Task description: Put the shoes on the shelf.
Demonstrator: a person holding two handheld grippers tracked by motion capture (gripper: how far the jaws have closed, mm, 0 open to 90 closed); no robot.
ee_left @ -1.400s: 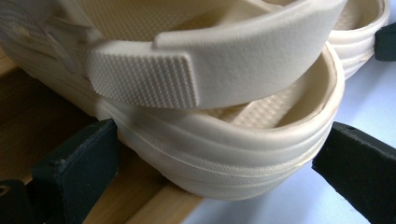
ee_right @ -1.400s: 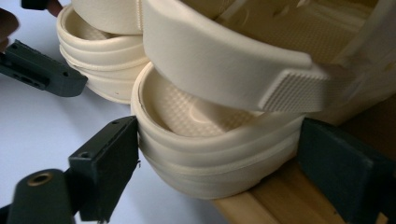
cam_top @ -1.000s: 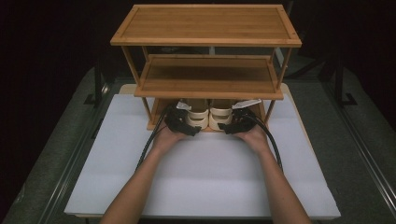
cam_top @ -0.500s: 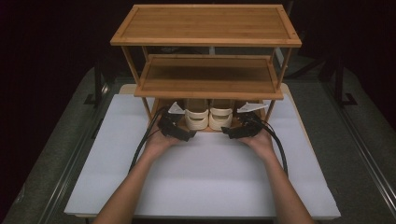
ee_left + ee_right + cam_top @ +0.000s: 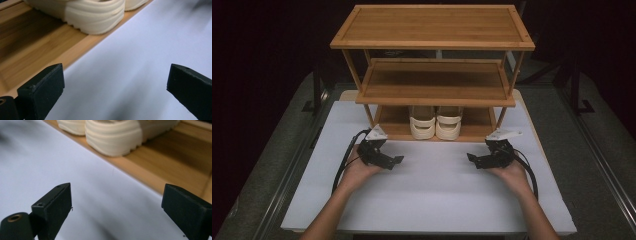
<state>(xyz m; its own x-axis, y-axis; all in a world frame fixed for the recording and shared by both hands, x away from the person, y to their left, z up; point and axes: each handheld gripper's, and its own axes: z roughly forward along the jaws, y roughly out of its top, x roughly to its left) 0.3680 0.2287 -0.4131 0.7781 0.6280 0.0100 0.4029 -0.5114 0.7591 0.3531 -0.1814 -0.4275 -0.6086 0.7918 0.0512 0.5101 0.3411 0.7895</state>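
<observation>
A pair of cream sandals (image 5: 435,122) stands side by side on the bottom shelf of a bamboo rack (image 5: 432,95). My left gripper (image 5: 394,161) hovers over the white board, in front of the rack's left leg, open and holding nothing. My right gripper (image 5: 473,159) mirrors it in front of the right leg; its jaws have just been opening and nothing lies between them. In the left gripper view the open left gripper (image 5: 115,82) frames bare board, with a sandal's (image 5: 95,15) heel on the shelf beyond. The right gripper (image 5: 116,202) in its own view frames board, with a sandal (image 5: 115,137) ahead.
The rack has three tiers; its top (image 5: 432,25) and middle shelves hold nothing. The white board (image 5: 432,200) spreads between my hands and toward the near edge. Grey table surface and dark rails (image 5: 287,170) flank the board on both sides.
Both hands have drawn back from the bottom shelf and moved apart, the left leftward and the right rightward. The sandals stay on the shelf.
</observation>
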